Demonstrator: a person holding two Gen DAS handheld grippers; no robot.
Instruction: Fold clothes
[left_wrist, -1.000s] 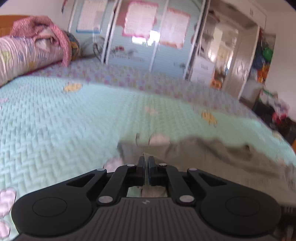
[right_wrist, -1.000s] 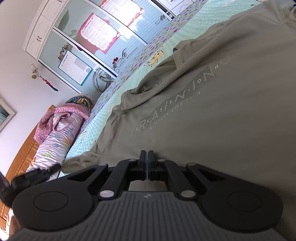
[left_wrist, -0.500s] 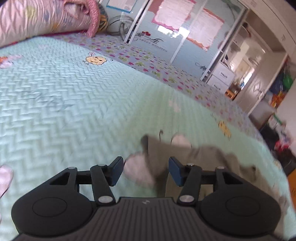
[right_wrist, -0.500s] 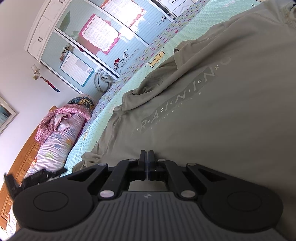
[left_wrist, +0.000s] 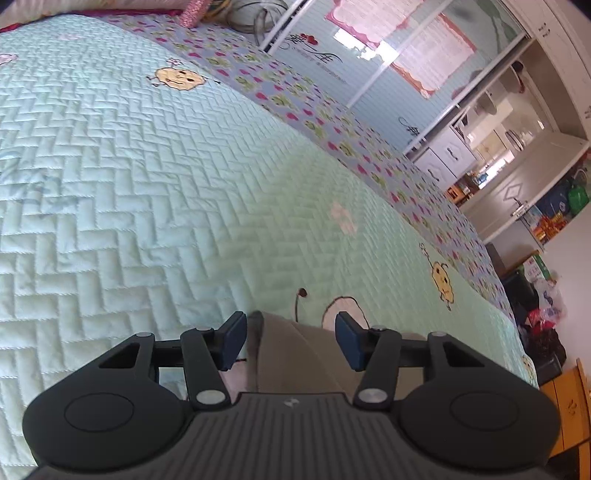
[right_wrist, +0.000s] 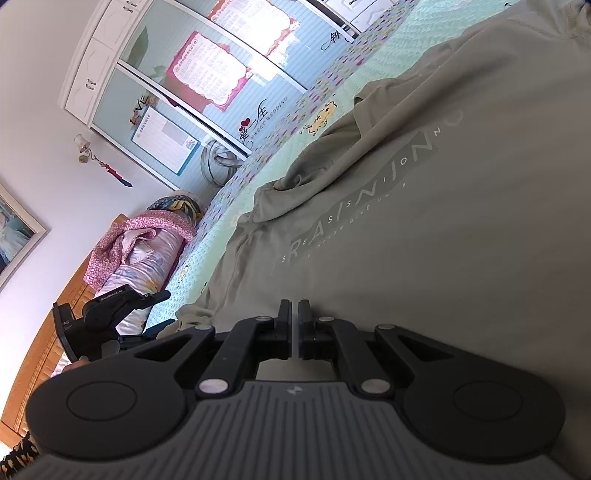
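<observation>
On the quilted bed (left_wrist: 155, 192) the soft, light shirt (right_wrist: 461, 221) will sag, so pinch its edge at 6 o'clock between your left hand-held gripper (left_wrist: 290, 341), half open around cloth, while the right hand-held gripper (right_wrist: 294, 328) rests nearly closed, whether pinching cloth you cannot tell.

Sunlit bedroom: quilted mint bedspread (left_wrist: 155, 177), glass-fronted wardrobe (right_wrist: 177, 92), wooden headboard (right_wrist: 40, 343).

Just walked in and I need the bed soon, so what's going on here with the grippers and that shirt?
A person is folding a grey-green T-shirt spread on the quilted bedspread, using two handheld grippers. The left gripper has just opened and stands over a corner of the shirt without pinching it. The right gripper has its fingers nearly together low at the shirt's near edge; whether cloth is pinched between them cannot be told. The fold is not finished.
</observation>
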